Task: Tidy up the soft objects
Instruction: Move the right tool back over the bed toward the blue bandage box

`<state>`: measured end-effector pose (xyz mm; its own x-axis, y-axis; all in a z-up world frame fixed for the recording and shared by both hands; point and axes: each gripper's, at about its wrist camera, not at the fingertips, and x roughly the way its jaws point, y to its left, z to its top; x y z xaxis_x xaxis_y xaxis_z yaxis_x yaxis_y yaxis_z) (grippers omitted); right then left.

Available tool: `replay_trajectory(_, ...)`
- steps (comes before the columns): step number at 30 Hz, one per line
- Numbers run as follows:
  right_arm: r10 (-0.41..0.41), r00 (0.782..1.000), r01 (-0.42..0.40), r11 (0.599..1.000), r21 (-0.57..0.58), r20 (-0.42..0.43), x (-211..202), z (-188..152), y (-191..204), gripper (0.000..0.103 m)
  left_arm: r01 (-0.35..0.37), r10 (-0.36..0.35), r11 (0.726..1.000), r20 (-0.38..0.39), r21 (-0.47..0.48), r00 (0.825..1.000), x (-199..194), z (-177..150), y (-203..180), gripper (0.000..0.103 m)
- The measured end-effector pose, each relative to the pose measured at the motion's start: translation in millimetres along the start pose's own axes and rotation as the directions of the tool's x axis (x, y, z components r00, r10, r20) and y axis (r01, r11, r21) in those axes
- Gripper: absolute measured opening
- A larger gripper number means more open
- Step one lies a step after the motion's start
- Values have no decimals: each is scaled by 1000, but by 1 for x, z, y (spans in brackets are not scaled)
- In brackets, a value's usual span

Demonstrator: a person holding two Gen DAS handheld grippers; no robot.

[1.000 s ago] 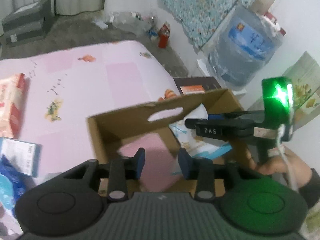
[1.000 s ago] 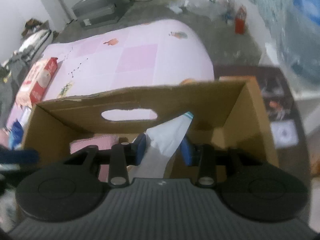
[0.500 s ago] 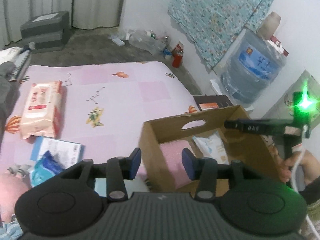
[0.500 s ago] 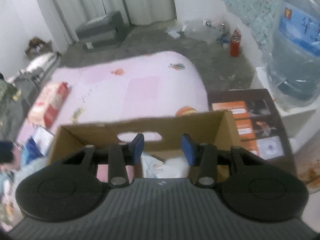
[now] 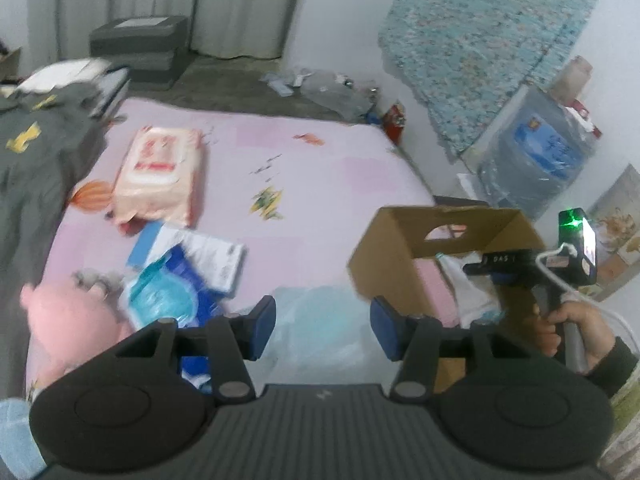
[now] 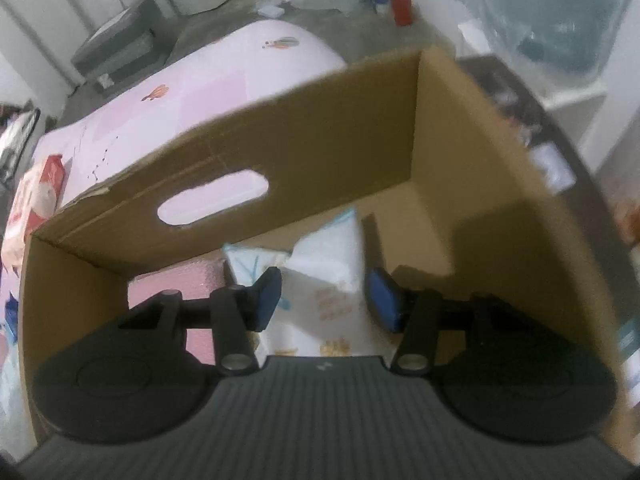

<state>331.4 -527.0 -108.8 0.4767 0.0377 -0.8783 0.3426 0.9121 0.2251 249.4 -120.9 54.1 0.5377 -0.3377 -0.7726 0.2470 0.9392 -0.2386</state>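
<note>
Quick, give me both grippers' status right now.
Left gripper: open, jaws just widening, nothing between them.
Right gripper: open inside the cardboard box, jaws just widening, tissue pack released below.

Pink plush toy (image 5: 68,320) cut off at the left edge — blurred pale-blue packet (image 5: 320,320) between the left tongs (image 5: 322,328).

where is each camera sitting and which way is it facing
Left wrist: on the left tool, open and empty, looking down over the pink bed at the scattered packs; the right hand shows.
Right wrist: on the right tool, open, looking down into the cardboard box at a white pack.
Shared: the box, the bed, the red-and-white pack.
</note>
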Motion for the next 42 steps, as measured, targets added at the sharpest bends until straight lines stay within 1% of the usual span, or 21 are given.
replay_trajectory(3,16,1000,-16,999,39,20,9,-2,9,49,-25,24,999,-14,-25,1000,0,-10,17,53)
replay_trajectory(6,15,999,-16,999,45,29,15,-2,21,49,-43,42,998,-12,-49,999,-3,-18,34,53)
replay_trajectory(10,13,999,-13,1000,-7,49,17,-4,36,49,-70,70,996,3,-56,998,-10,-26,51,53)
replay_trajectory(12,6,998,-3,999,-37,61,12,-6,39,49,-92,93,994,15,-53,996,-15,-30,59,54)
replay_trajectory(14,18,997,-16,999,-38,72,4,-5,37,49,-108,110,993,28,-51,994,-21,-32,65,56)
replay_trajectory(18,73,991,-72,997,-12,112,-23,-2,35,51,-151,153,988,65,-36,986,-33,-34,79,57)
replay_trajectory(21,111,982,-110,994,-14,154,-50,7,34,51,-185,187,982,87,-30,978,-40,-34,91,58)
replay_trajectory(24,182,967,-178,983,-38,179,-80,10,50,52,-206,209,978,102,-33,973,-45,-34,101,58)
replay_trajectory(27,297,937,-286,954,-87,181,-109,11,78,54,-206,210,977,105,-48,972,-48,-32,109,58)
replay_trajectory(30,414,898,-389,905,-171,149,-129,8,123,59,-192,200,977,99,-88,975,-43,-26,115,57)
replay_trajectory(32,475,875,-448,867,-217,95,-134,6,158,62,-168,180,977,88,-127,980,-35,-19,119,54)
replay_trajectory(34,512,858,-489,834,-255,28,-128,6,195,62,-132,145,980,78,-152,986,-25,-13,120,53)
replay_trajectory(35,517,856,-499,825,-266,0,-124,5,212,62,-114,127,981,74,-157,989,-20,-9,118,50)
replay_trajectory(38,503,861,-502,816,-287,-78,-100,7,259,62,-79,88,986,56,-144,995,1,3,110,46)
replay_trajectory(40,484,864,-502,819,-279,-136,-79,10,286,60,-92,98,985,35,-145,995,17,13,109,42)
replay_trajectory(42,456,871,-491,827,-274,-186,-56,14,303,58,-115,115,976,-13,-185,993,35,23,116,39)
